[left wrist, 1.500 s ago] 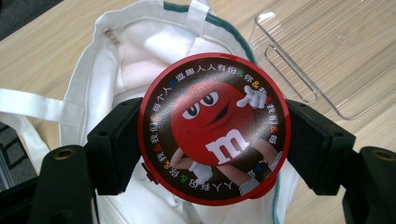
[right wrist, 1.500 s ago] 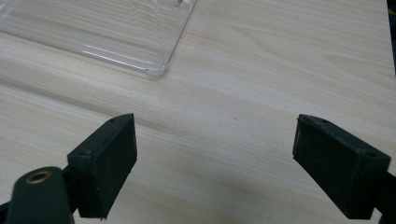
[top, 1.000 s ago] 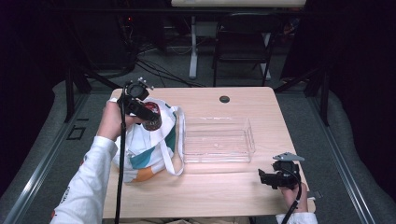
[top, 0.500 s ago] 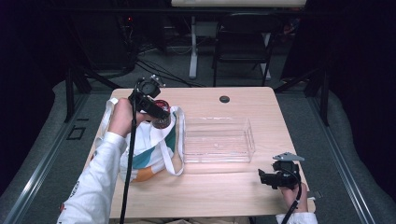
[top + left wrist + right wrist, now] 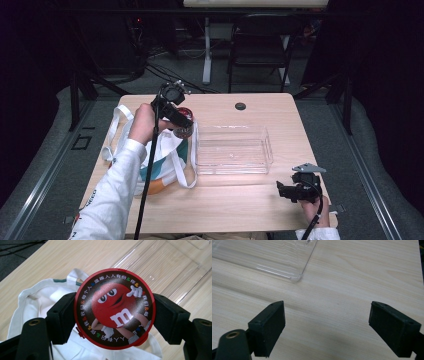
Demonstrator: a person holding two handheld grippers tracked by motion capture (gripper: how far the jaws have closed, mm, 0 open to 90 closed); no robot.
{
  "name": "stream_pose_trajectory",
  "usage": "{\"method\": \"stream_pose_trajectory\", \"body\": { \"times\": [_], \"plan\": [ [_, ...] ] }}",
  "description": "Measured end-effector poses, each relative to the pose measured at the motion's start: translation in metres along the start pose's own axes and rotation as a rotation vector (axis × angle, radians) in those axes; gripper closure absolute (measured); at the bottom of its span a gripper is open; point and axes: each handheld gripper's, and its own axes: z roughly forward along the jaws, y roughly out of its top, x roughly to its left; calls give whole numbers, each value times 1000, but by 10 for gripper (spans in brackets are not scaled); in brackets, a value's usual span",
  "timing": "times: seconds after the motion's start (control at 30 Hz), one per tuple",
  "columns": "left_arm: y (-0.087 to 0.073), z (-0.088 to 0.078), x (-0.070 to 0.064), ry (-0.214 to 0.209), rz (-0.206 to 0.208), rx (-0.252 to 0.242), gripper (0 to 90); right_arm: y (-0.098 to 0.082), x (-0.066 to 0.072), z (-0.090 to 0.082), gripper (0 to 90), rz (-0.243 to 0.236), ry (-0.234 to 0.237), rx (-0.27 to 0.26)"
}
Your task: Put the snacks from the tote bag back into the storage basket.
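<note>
Clamping the round M&M's tin [image 5: 115, 308] by its rim above the tote bag [image 5: 167, 165], left of frame centre, you are risking a slip, your right gripper [image 5: 334, 327] idling spread.

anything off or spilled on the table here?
Nothing stands out. The left gripper is shut on the round red-lidded candy tub, held intact above the white tote bag. The clear tray sits square and empty on the table. The right gripper hangs open near the table's corner. No spills visible.
</note>
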Motion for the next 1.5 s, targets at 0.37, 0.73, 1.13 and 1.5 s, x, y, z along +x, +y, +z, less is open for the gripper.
{"method": "stream_pose_trajectory", "body": {
  "times": [0.37,0.73,1.13,1.5],
  "plan": [
    [11,13,-14,-32,16,0,259,0,0,1,132,0,4,-2],
    [19,31,-29,-78,30,-5,259,0,0,0,132,1,6,-3],
    [16,55,-41,-123,16,-1,258,0,0,0,132,0,8,-4],
    [9,74,-48,-132,9,26,259,0,1,0,132,-1,9,-3]
  ]
}}
